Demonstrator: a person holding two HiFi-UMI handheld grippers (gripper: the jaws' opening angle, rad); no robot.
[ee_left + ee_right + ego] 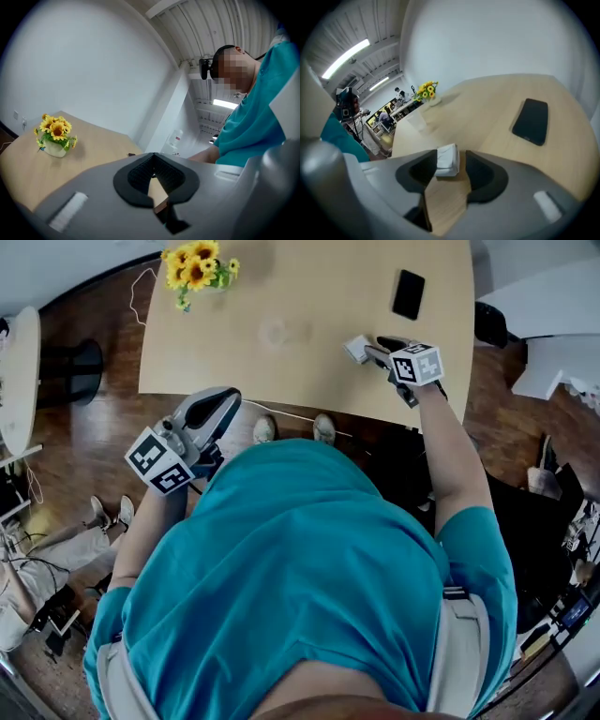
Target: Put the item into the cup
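Note:
The item, a small white folded packet (447,160), lies on the tan table (487,108) between the jaws of my right gripper (453,161). It rests by the left pad, and a gap shows on its other side. In the head view this gripper (371,346) sits at the table's near right edge, with the packet (356,349) at its tips. A clear plastic cup (416,123) stands farther along the table, faint in the head view (275,332). My left gripper (228,397) hangs off the table's near edge, its pads (140,171) meeting at the tips with nothing between them.
A black phone (408,293) lies flat at the table's far right, also seen in the right gripper view (530,121). A pot of yellow sunflowers (197,268) stands at the far left corner. A white cable (281,413) runs along the near edge.

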